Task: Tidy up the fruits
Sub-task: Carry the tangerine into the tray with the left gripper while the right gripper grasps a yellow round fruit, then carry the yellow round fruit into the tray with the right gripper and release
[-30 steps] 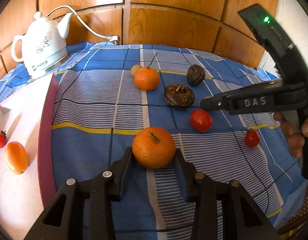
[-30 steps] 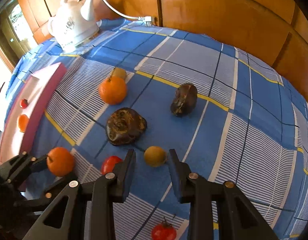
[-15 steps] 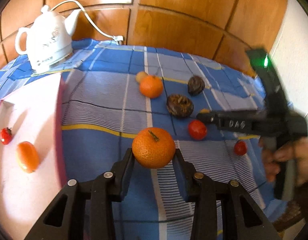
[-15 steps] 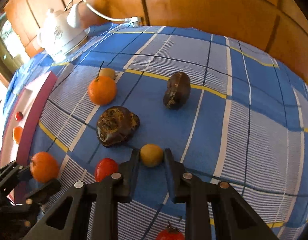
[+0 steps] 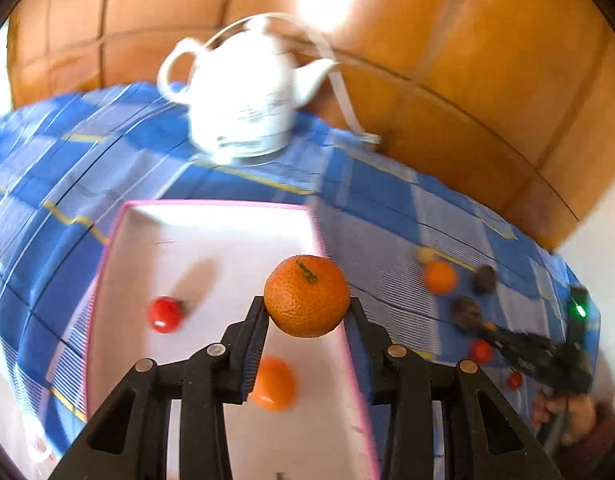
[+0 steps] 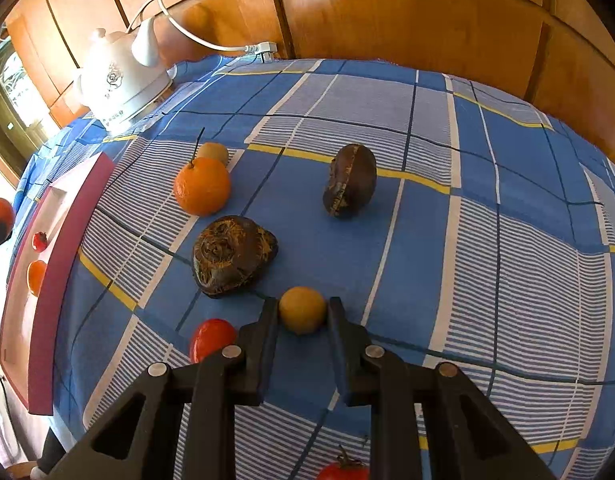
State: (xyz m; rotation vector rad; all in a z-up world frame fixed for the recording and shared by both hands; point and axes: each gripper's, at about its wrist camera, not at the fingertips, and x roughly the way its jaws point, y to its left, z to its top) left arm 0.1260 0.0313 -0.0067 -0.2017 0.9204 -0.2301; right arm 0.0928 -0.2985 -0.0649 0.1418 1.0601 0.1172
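Observation:
My left gripper (image 5: 306, 312) is shut on a mandarin (image 5: 306, 295) and holds it in the air over the right rim of the pink-edged white tray (image 5: 211, 240). Inside the tray lie a cherry tomato (image 5: 165, 314) and a small orange fruit (image 5: 274, 384). In the right wrist view my right gripper (image 6: 302, 312) is shut on a small yellow fruit (image 6: 302, 309) that rests on the blue checked cloth (image 6: 467, 240). Around it lie a stemmed mandarin (image 6: 202, 185), two dark brown shrivelled fruits (image 6: 231, 255) (image 6: 350, 179), a red tomato (image 6: 211, 338) and another yellow fruit (image 6: 213, 153).
A white electric kettle (image 6: 119, 84) with a cord (image 6: 211, 42) stands at the back left, by the wooden wall. Another cherry tomato (image 6: 341, 470) sits near the front edge under my right gripper. The tray (image 6: 47, 280) lies at the cloth's left side.
My left gripper lifted the mandarin off the cloth and swung it left over the tray. My right gripper closed its fingers onto the small yellow fruit.

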